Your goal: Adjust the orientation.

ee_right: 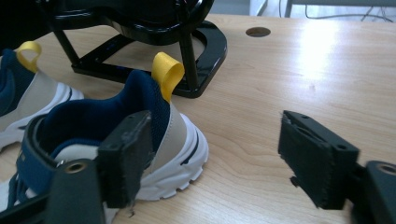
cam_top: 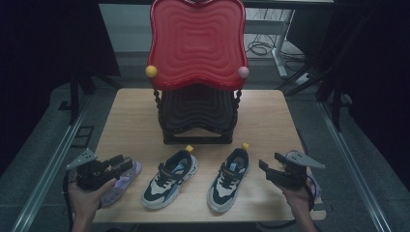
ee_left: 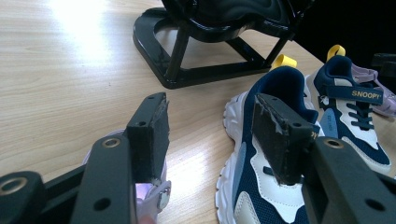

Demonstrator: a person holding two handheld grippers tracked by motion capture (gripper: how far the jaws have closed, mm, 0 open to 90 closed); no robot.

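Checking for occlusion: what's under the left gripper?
A lilac sandal lies on the table beneath the open left gripper. The hand and gripper cover most of it; its strap and buckle show in the left gripper view.

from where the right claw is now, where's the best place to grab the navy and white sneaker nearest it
Probably at the heel collar of the right-hand navy and white mesh sneaker, just below its yellow pull loop. The heel faces the black stand and the toe faces the person, so the open right claw could come in from the shoe's outer side, one jaw inside the opening and one outside the padded rim.
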